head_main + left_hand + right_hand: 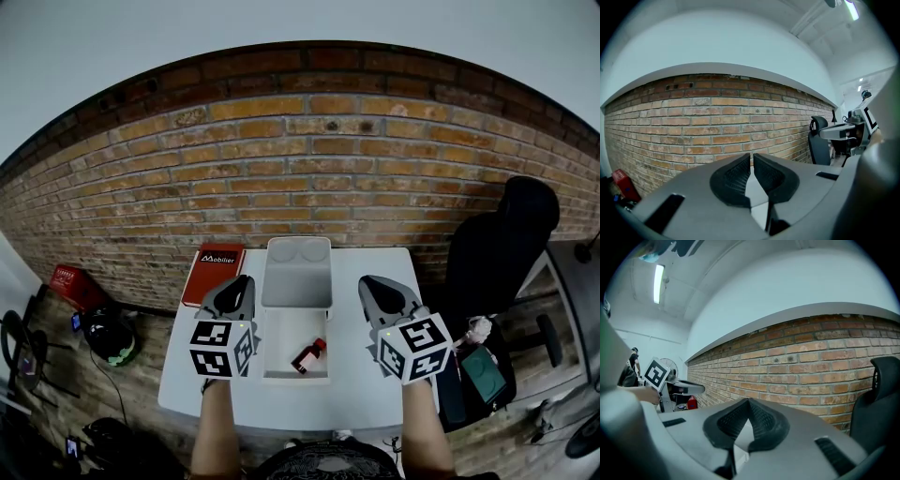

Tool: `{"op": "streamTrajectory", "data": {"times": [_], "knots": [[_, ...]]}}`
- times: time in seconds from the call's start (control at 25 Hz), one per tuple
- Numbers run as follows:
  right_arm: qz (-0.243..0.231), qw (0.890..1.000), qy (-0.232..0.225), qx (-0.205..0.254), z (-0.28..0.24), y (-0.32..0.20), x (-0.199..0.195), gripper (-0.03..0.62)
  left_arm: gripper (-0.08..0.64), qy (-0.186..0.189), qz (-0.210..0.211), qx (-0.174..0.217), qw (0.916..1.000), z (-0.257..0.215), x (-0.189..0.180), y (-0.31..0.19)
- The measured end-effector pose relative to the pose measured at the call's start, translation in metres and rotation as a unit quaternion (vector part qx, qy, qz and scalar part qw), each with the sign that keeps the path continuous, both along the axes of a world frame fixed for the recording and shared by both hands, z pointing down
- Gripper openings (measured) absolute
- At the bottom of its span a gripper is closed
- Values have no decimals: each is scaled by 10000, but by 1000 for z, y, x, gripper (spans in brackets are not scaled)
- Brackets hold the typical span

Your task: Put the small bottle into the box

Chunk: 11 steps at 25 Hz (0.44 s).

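The person's two forearms reached up from the bottom edge of the head view, each carrying a gripper with its marker cube toward the camera. The left gripper (244,281) hovered over the white table (370,389) just left of the box (268,349). Its own view showed the jaws (751,156) drawn together to a thin slit with nothing between them. The right gripper (368,282) hung on the box's other side, its jaws (748,401) likewise pressed tip to tip and empty.

The small bottle (309,355), dark red with a dark cap, lay on its side and at a slant on the floor of the box's tray, touched by neither gripper. The open lid (297,273) lay flat beyond the tray. A red book (214,272) lay near the table's far left corner and a black chair (502,246) stood off to the right.

Judging by this, the placing step looked complete, the bottle being already inside. What remained seemed slight: the hands should draw clear without knocking the tray. Closing the lid, if wanted, would call for a gripper to get under its far edge.
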State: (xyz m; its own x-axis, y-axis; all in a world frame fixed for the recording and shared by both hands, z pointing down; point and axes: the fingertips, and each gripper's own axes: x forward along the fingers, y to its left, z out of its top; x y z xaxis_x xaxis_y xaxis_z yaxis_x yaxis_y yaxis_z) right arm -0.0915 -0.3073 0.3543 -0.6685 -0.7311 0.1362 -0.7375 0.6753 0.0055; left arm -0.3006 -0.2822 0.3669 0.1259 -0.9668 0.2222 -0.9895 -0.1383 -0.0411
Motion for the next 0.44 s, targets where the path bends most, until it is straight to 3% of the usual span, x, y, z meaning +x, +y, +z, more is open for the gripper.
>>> {"op": "streamTrajectory", "data": {"times": [0.44], "knots": [[1, 10000, -24, 26, -4, 1, 3, 20, 41, -141, 102, -53, 9998, 2, 11, -1]]}}
